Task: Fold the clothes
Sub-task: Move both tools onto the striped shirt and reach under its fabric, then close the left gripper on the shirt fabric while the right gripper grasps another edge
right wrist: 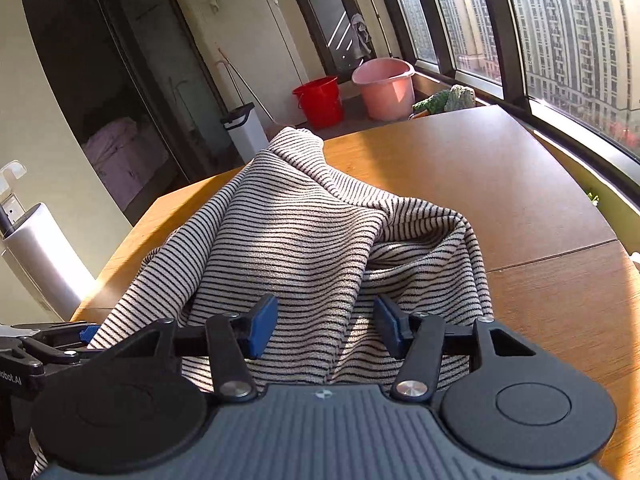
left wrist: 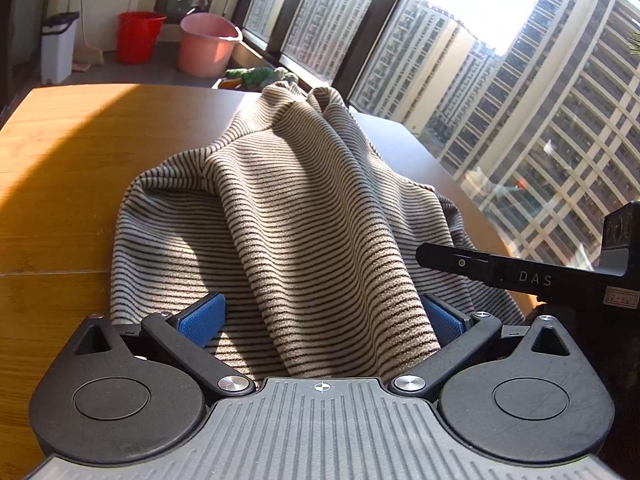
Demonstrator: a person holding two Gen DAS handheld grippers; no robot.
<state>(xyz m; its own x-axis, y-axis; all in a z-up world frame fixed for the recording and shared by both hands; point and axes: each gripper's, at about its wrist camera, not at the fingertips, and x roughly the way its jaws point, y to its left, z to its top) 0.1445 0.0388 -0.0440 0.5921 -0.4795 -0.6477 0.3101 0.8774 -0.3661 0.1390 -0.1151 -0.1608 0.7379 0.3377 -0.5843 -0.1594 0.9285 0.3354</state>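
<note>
A cream garment with thin black stripes (left wrist: 288, 208) lies bunched on the wooden table (left wrist: 60, 200). In the left wrist view a raised fold of it runs between the wide-apart blue pads (left wrist: 202, 320) of my left gripper (left wrist: 322, 320), which is open. In the right wrist view the same striped garment (right wrist: 304, 240) spreads under my right gripper (right wrist: 326, 328). Its blue pads (right wrist: 262, 328) stand about half apart with cloth lying between them and do not pinch it. Each gripper shows at the edge of the other's view.
Large windows (left wrist: 520, 120) run along the table's right side. A red bucket (right wrist: 320, 100), a pink bucket (right wrist: 386, 86) and a white bin (right wrist: 244, 132) stand on the floor beyond the table (right wrist: 520, 180). A green plant (right wrist: 444, 100) sits by the sill.
</note>
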